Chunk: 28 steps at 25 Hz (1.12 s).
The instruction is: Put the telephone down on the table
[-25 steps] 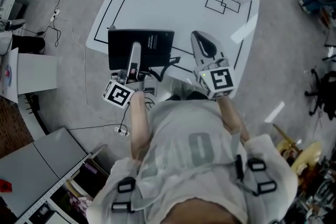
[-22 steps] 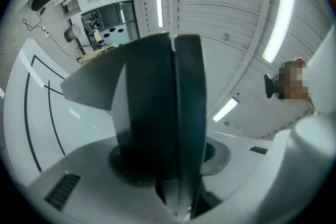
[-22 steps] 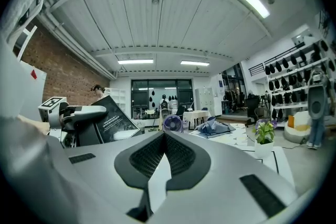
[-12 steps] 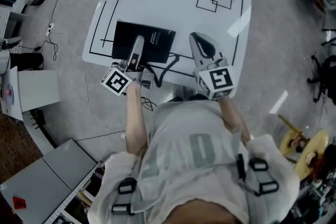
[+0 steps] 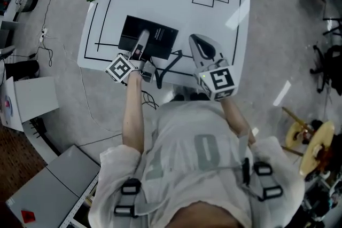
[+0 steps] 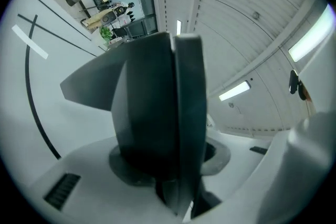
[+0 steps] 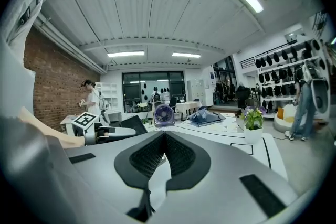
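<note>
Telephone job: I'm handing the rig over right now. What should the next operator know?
Left gripper: shut on the near edge of the black telephone, over the near-left part of the white table.
Right gripper: shut, empty, over the table's near edge.
A black cord trails from the telephone between the grippers.
Done: telephone is over the table; contact can't be told.
Left: set it down, open the left jaws, back away.

Telephone point(image 6: 157, 123) between left tool point(image 5: 140, 45) jaws hides their tips.
</note>
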Each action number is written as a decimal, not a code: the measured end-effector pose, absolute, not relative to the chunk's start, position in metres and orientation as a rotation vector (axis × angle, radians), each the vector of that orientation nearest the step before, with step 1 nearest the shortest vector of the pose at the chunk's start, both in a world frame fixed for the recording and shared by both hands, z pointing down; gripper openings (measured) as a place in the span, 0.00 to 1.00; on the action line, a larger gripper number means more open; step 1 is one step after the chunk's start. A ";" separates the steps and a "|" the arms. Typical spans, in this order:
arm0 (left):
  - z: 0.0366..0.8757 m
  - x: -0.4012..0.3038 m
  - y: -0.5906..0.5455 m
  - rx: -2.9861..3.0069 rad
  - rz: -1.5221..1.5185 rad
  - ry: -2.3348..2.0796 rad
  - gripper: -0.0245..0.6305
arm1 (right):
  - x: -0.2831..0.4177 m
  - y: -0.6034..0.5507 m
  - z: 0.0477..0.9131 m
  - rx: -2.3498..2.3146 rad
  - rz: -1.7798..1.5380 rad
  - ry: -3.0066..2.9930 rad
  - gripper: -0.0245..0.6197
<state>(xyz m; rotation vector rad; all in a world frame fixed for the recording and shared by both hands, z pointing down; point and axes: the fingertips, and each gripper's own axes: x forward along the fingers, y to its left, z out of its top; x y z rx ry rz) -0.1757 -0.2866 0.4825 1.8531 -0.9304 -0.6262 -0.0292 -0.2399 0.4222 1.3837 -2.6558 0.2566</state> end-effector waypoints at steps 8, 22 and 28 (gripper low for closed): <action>0.519 -0.172 -0.289 1.895 -0.459 -1.002 0.29 | -0.024 -0.239 0.432 1.396 0.303 -2.627 0.05; 0.538 -0.167 -0.298 1.896 -0.280 -1.038 0.29 | -0.027 -0.238 0.443 1.416 0.317 -2.583 0.05; 0.543 -0.167 -0.300 1.867 -0.270 -1.033 0.29 | -0.029 -0.236 0.449 1.410 0.334 -2.574 0.05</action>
